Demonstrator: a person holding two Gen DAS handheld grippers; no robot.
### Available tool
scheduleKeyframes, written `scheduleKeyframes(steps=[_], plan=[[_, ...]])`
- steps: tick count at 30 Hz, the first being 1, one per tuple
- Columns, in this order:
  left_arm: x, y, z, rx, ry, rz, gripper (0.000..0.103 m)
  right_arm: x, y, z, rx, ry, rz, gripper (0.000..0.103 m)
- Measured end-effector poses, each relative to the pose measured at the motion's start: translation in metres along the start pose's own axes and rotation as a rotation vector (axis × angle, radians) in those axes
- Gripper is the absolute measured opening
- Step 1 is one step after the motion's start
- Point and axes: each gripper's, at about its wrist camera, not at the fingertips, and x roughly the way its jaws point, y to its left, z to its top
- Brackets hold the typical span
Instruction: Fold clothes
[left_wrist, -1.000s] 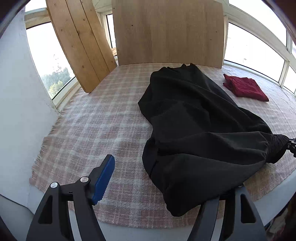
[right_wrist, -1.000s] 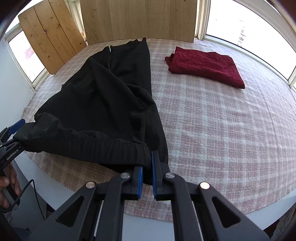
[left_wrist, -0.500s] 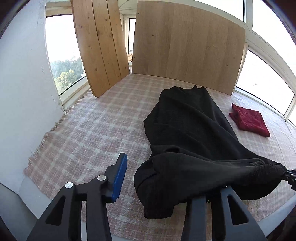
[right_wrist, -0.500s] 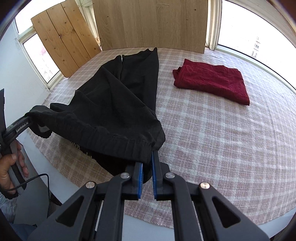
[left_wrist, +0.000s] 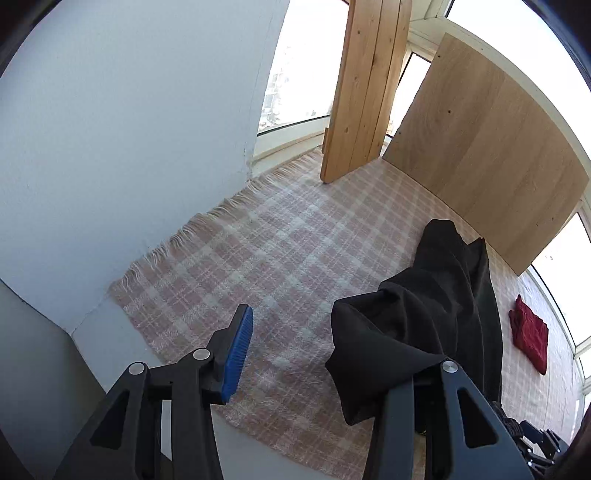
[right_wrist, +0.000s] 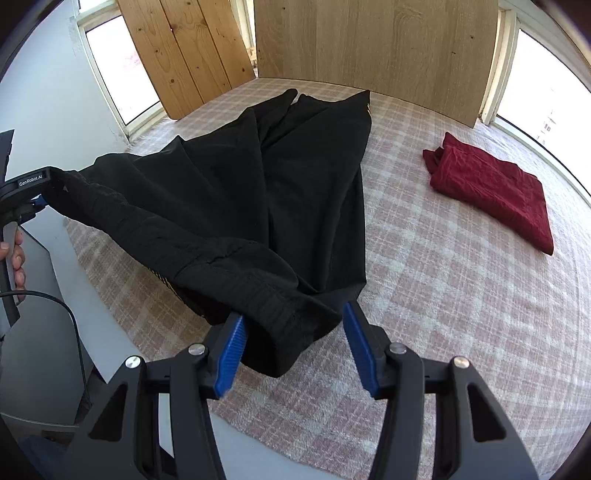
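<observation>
While the black garment (right_wrist: 236, 192) is lying along the checked blanket (right_wrist: 443, 280), its long axis is running from the near table edge toward the large wooden board (right_wrist: 373, 48) at the back, narrow end pointing at that board. Its ribbed near hem is hanging lifted off the blanket, stretching sideways between the two tools. The right gripper (right_wrist: 291, 350) is standing with its blue pads spread wide, the hem's corner sagging loosely between them. The left gripper (left_wrist: 332, 354) is showing one blue pad (left_wrist: 238, 347) bare and apart; cloth is draping over the other finger, hiding its pad, so I cannot tell whether anything is being pinched. A folded red cloth (right_wrist: 491, 188) is lying well apart, to the right.
</observation>
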Motion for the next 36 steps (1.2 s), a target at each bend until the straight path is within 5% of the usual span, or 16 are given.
scheduleKeyframes(steps=[12,16,22,30,33,36], plan=[[0.01,-0.022,-0.001,0.234,-0.036,0.018,0.055,0.027,-0.006,-0.029,0.049,0.012,-0.125,0.051],[0.008,-0.025,0.0,0.295,-0.053,0.017,0.056,0.037,-0.016,-0.027,0.149,0.037,-0.04,0.051],[0.008,-0.012,-0.008,0.296,-0.052,0.002,0.059,-0.013,-0.025,-0.043,0.196,-0.029,-0.084,0.019],[-0.02,-0.03,-0.067,0.357,0.089,-0.141,0.034,-0.082,-0.037,-0.063,0.258,-0.119,-0.146,0.013],[-0.064,-0.047,-0.066,0.398,0.032,-0.205,0.026,-0.114,-0.04,-0.067,0.273,-0.174,-0.171,0.013],[-0.08,-0.069,-0.044,0.39,0.002,-0.264,0.012,-0.119,-0.054,-0.059,0.309,-0.178,-0.106,0.012]])
